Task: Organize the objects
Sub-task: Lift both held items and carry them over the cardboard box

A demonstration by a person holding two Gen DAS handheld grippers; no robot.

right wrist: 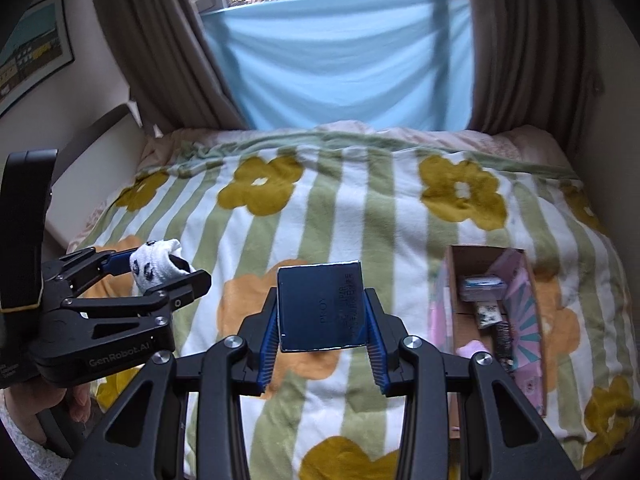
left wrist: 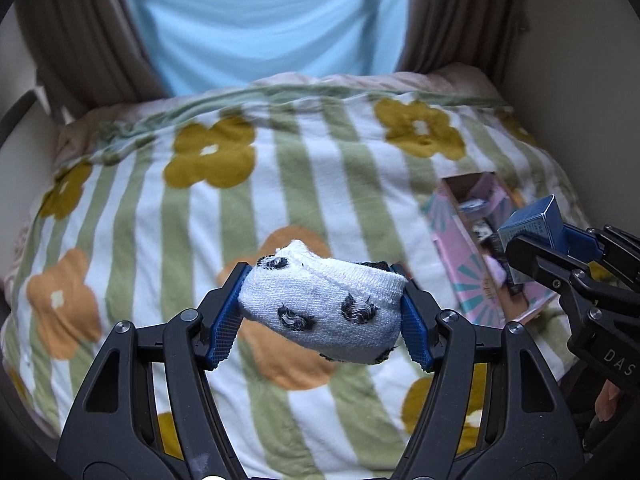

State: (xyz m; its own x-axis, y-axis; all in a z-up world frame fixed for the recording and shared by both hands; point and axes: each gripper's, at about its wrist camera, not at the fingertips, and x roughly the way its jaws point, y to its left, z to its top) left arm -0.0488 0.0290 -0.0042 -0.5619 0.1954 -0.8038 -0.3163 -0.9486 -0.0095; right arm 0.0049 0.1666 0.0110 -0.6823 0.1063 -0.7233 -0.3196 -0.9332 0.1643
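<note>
My left gripper [left wrist: 322, 312] is shut on a rolled white sock with black spots [left wrist: 320, 304] and holds it above the bed. It shows at the left of the right wrist view [right wrist: 160, 270] with the sock [right wrist: 154, 264]. My right gripper [right wrist: 322, 320] is shut on a dark blue box [right wrist: 320, 308], also held above the bed; it shows at the right of the left wrist view [left wrist: 556, 244] with the box [left wrist: 532, 224]. An open pink cardboard box [right wrist: 524, 288] lies on the blanket to the right, with several small items inside. It also appears in the left wrist view [left wrist: 448, 216].
A striped blanket with yellow and orange flowers [right wrist: 360, 216] covers the bed. Brown curtains [right wrist: 160, 40] and a light blue sheet [right wrist: 340, 56] hang behind it. Walls close in on both sides; a framed picture [right wrist: 32, 48] hangs on the left.
</note>
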